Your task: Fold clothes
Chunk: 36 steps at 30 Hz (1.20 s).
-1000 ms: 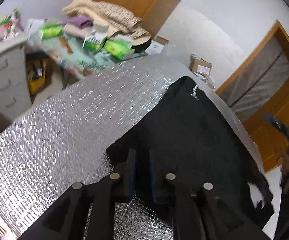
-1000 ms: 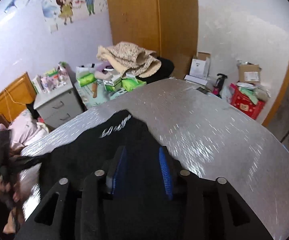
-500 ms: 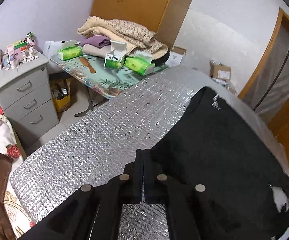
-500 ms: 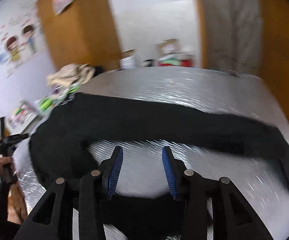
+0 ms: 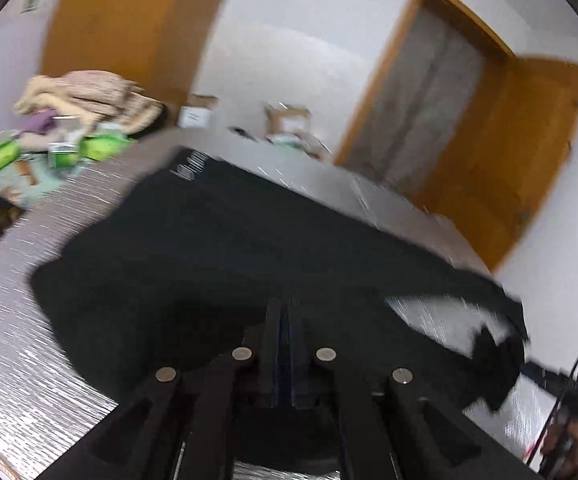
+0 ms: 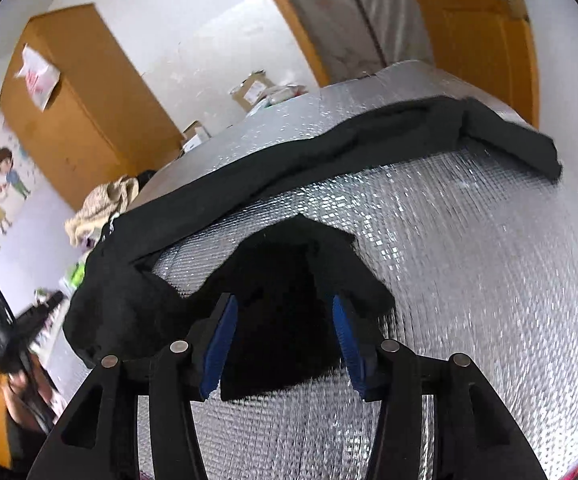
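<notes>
A black garment (image 5: 217,256) lies spread on the silver quilted table cover (image 5: 5,320). In the left wrist view my left gripper (image 5: 287,312) is shut, its fingers pressed together over the garment's near edge; whether cloth is pinched between them is hidden. In the right wrist view the garment (image 6: 369,148) stretches in a long band across the table, with a folded black flap (image 6: 289,280) in front. My right gripper (image 6: 285,316) is open, its blue pads on either side of that flap.
A side table with tissue boxes and piled blankets (image 5: 85,96) stands beyond the far left edge. Cardboard boxes (image 5: 289,120) sit on the floor by the wall. An orange door (image 5: 529,152) is at the right. The cover's edge (image 6: 569,280) drops off at the right.
Both grippers swung towards the door side. The left gripper, shut since half a second ago, now sits over the garment. The right gripper stayed open and came lower over the black flap.
</notes>
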Each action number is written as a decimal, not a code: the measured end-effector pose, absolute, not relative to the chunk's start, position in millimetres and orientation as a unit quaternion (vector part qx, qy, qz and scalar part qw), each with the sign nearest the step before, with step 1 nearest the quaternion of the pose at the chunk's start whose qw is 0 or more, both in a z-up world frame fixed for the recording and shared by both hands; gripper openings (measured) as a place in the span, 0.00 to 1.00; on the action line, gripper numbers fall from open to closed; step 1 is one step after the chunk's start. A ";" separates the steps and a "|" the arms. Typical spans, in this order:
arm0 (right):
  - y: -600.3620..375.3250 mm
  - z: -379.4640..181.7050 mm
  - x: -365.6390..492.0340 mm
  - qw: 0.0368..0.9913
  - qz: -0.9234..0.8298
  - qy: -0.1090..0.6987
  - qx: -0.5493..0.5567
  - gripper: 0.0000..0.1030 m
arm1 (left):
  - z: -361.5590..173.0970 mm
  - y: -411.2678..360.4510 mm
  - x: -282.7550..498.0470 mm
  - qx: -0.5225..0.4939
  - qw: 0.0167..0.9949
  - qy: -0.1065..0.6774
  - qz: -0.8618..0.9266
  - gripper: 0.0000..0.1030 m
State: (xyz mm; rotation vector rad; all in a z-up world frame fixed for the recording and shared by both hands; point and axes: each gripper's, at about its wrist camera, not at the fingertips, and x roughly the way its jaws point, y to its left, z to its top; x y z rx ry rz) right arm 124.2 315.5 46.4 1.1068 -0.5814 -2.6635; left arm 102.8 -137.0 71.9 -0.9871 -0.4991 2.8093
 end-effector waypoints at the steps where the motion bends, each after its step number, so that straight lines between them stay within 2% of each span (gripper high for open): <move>1: 316.3 45.6 126.3 0.096 -0.901 -0.198 0.373 0.50 | 69.2 -127.1 101.2 -0.332 0.068 -0.156 0.928 0.02; 15: 324.9 23.6 136.7 0.070 -0.890 -0.197 0.405 0.50 | 43.4 -53.7 87.0 -0.377 0.039 -0.047 0.924 0.02; 21: 314.6 16.0 135.9 0.065 -0.893 -0.184 0.405 0.50 | 22.8 -53.6 77.8 -0.409 0.031 -0.042 0.911 0.02; 27: 314.1 14.4 136.2 0.064 -0.895 -0.204 0.391 0.50 | 20.5 -53.1 76.1 -0.407 0.032 -0.041 0.912 0.04; 30: 306.1 16.3 136.4 0.063 -0.899 -0.188 0.389 0.50 | 20.8 -53.1 73.5 -0.408 0.035 -0.041 0.911 0.04; 35: 297.8 18.1 127.2 0.073 -0.898 -0.183 0.393 0.47 | 21.1 -53.2 69.0 -0.410 0.039 -0.041 0.910 0.04; 36: 296.6 18.3 124.8 0.073 -0.898 -0.183 0.394 0.44 | 21.2 -53.2 68.1 -0.410 0.040 -0.041 0.910 0.04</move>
